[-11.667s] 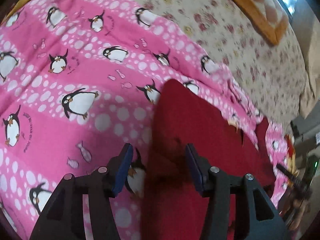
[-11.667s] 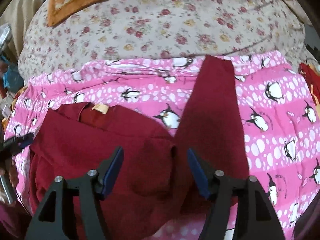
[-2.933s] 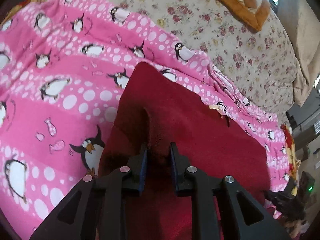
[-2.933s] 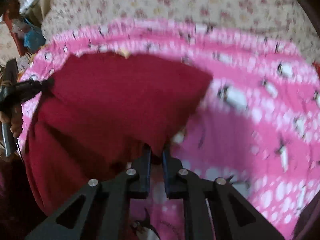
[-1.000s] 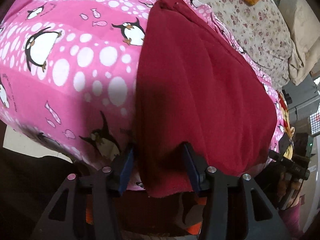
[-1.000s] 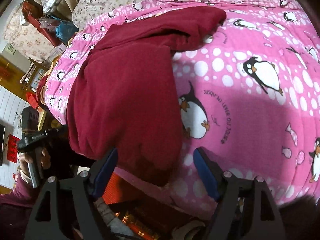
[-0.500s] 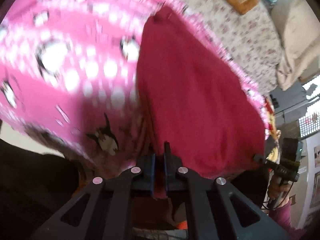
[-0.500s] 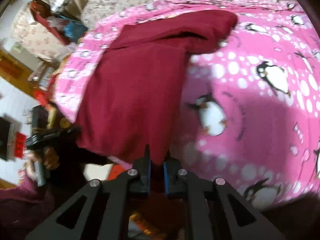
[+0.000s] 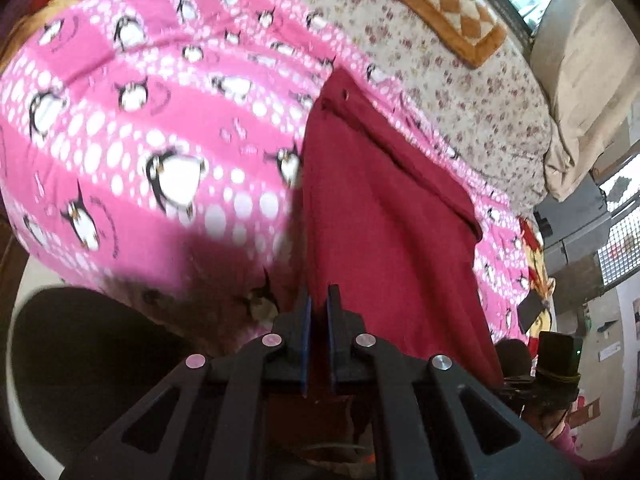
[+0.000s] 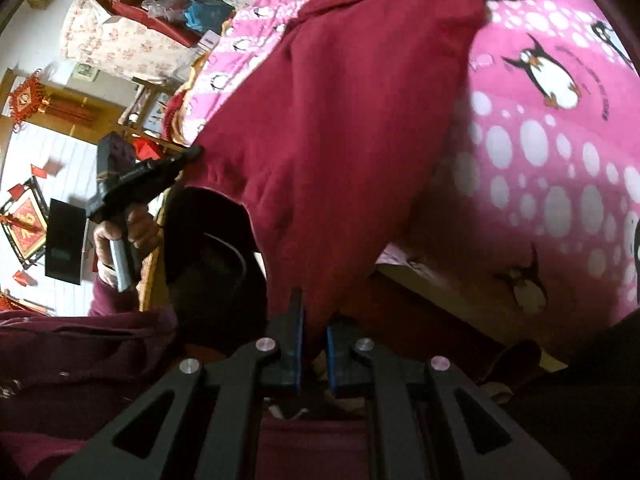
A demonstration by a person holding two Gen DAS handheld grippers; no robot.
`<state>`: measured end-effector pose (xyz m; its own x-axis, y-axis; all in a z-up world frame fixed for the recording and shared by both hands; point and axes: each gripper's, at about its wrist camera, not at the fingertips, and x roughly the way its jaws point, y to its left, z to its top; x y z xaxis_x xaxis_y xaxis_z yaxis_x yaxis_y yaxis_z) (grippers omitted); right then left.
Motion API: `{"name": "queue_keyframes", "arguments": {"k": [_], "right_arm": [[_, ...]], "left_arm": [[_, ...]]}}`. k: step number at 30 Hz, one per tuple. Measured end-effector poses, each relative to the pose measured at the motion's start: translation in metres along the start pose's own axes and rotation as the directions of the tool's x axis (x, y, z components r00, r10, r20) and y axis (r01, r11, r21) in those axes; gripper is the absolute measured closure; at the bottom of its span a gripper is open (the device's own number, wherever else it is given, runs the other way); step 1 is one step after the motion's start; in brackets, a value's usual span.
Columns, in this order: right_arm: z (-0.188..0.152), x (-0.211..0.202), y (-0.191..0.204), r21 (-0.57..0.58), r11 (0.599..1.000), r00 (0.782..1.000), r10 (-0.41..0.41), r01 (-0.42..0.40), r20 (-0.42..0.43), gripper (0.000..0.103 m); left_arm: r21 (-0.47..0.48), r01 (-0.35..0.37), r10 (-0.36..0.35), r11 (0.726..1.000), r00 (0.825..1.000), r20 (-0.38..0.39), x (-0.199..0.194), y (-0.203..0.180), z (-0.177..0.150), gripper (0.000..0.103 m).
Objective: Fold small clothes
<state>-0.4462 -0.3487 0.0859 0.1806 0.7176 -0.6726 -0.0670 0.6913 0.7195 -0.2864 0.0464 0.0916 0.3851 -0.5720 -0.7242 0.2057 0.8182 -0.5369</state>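
Both grippers, left gripper (image 9: 317, 312) and right gripper (image 10: 313, 330), are clenching the red sweater's (image 9: 380, 216) hem, which is hanging over the near edge of the pink blanket (image 9: 132, 120). Soft, limp, fairly thick; likely sagging between the hem corners.

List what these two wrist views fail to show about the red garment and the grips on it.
- Left wrist view: the left gripper is shut on the red garment; its own fingers hide the pinched hem.
- Right wrist view: the right gripper is shut on the red garment; the gripper body covers the hem below it.
- Both views: the garment's underside faces away.
- Left wrist view: blur smears the penguin blanket.
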Motion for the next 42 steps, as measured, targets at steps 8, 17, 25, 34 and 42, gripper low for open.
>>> {"name": "queue_keyframes", "arguments": {"k": [8, 17, 25, 34, 42], "right_arm": [[0.034, -0.06, 0.013, -0.031, 0.996, 0.978, 0.089, -0.085, 0.189, 0.095], [0.093, -0.107, -0.001, -0.002, 0.999, 0.916, 0.045, -0.048, 0.398, 0.095], [0.159, -0.112, -0.024, 0.119, 0.99, 0.854, -0.125, 0.074, 0.505, 0.095], [0.222, -0.109, -0.086, 0.272, 0.96, 0.828, -0.205, 0.067, 0.522, 0.095], [0.26, -0.09, -0.13, 0.347, 0.934, 0.83, -0.26, 0.087, 0.494, 0.095]], "left_arm": [[0.03, 0.046, -0.049, 0.998, 0.994, 0.102, -0.023, -0.014, 0.046, 0.103], [0.146, 0.048, -0.074, 0.988, 0.981, 0.181, -0.005, -0.062, 0.121, 0.103], [0.161, 0.008, -0.039, 0.987, 0.98, 0.193, 0.057, -0.09, 0.186, 0.103], [0.157, -0.044, 0.022, 0.987, 0.99, 0.142, 0.14, -0.104, 0.245, 0.103], [0.11, -0.101, 0.092, 0.989, 0.992, 0.082, 0.212, -0.089, 0.272, 0.103]]}}
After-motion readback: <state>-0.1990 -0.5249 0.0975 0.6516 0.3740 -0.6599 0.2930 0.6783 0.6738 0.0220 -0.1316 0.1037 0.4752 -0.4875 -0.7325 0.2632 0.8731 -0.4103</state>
